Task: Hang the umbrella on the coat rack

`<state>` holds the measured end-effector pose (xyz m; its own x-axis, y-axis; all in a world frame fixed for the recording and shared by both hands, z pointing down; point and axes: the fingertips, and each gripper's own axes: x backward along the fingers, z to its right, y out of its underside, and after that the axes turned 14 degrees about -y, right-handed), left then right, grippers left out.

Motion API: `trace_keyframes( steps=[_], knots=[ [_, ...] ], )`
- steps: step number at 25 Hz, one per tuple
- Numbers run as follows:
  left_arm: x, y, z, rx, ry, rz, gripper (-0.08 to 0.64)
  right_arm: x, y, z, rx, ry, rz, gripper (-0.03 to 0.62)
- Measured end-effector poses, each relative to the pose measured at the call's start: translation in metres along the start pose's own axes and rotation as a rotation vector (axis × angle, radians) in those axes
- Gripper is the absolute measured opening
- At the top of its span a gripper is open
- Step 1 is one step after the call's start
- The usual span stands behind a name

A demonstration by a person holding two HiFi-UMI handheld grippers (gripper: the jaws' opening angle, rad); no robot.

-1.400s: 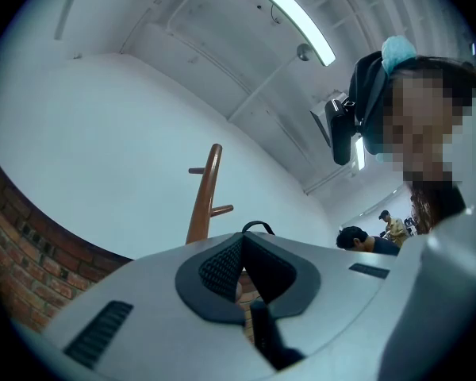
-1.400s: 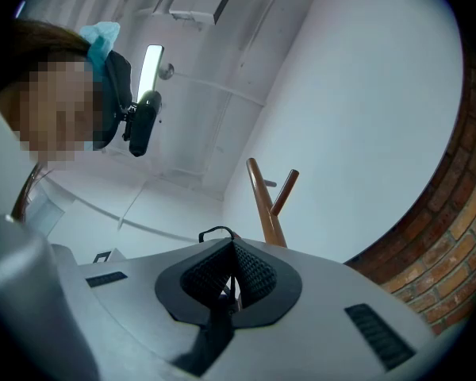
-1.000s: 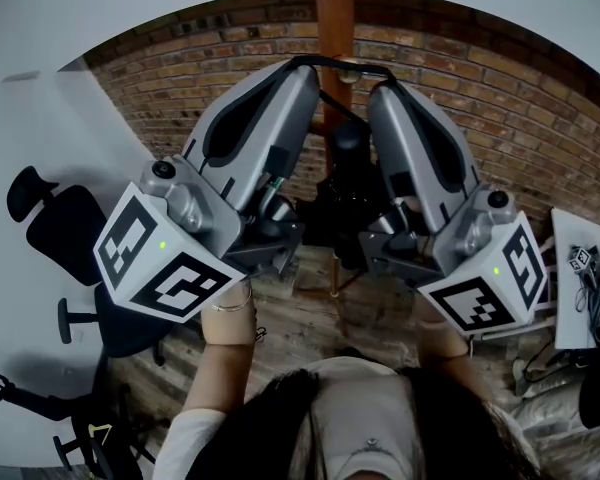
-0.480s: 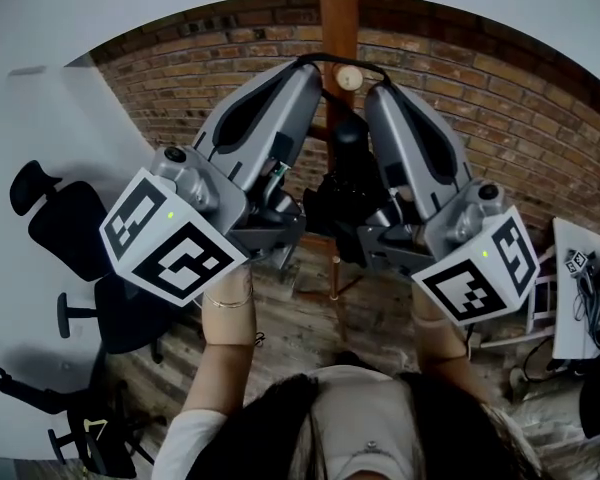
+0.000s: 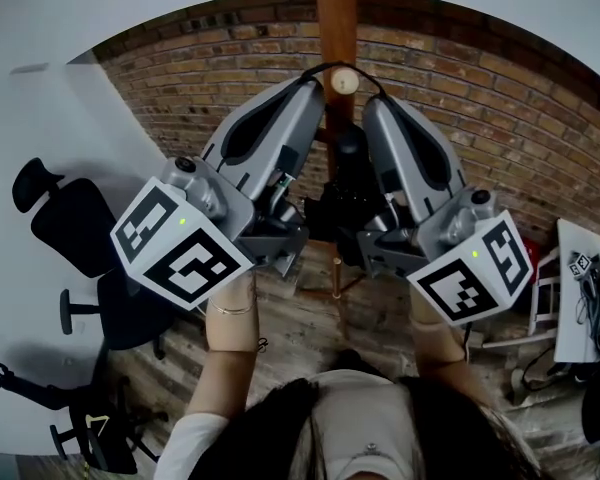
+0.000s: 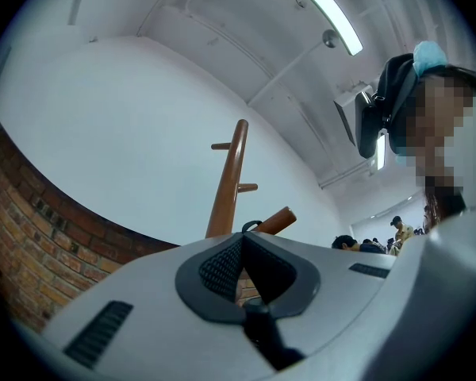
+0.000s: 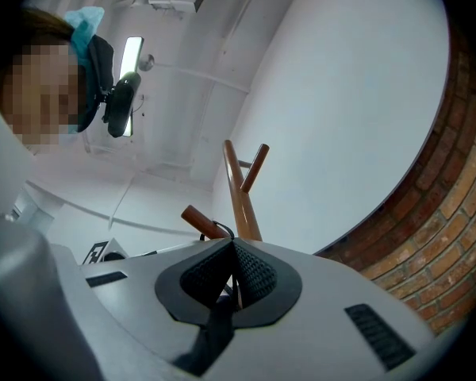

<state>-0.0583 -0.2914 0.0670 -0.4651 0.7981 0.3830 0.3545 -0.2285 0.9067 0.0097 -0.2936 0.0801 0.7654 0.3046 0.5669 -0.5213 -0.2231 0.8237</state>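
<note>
The wooden coat rack pole (image 5: 335,18) rises in front of me, with a peg (image 5: 346,80) pointing my way. A thin black umbrella strap (image 5: 325,68) arches over the peg's end. The folded black umbrella (image 5: 346,183) hangs below it between the two grippers. My left gripper (image 5: 315,86) and right gripper (image 5: 370,103) each pinch one side of the strap, jaws shut. In the left gripper view the strap loop (image 6: 251,226) sits by the peg (image 6: 276,220) above the left gripper (image 6: 242,246). In the right gripper view the strap (image 7: 223,229) curls at the peg (image 7: 200,220) above the right gripper (image 7: 232,248).
A brick wall (image 5: 540,138) stands behind the rack. A black office chair (image 5: 75,238) is at the left, a white table (image 5: 580,288) with gear at the right. Wooden floor (image 5: 310,328) lies below. Higher pegs (image 7: 254,167) branch off the pole.
Both grippers have drawn closer together and moved toward the pole. The strap loop, which was just above the peg's end, now arches round it.
</note>
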Motion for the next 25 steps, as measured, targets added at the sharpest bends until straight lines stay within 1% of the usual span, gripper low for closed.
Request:
trace_keyframes(
  steps=[10, 20, 25],
  knots=[
    [-0.008, 0.016, -0.008, 0.023, -0.011, -0.031, 0.008, 0.001, 0.015, 0.017, -0.022, 0.026, -0.019, 0.035],
    [-0.013, 0.030, -0.014, 0.014, -0.034, -0.052, 0.008, 0.002, 0.029, 0.026, -0.033, 0.041, -0.039, 0.035],
    [-0.014, 0.033, -0.014, 0.034, -0.021, -0.062, 0.008, 0.000, 0.033, 0.027, -0.039, 0.048, -0.043, 0.035]
  ],
)
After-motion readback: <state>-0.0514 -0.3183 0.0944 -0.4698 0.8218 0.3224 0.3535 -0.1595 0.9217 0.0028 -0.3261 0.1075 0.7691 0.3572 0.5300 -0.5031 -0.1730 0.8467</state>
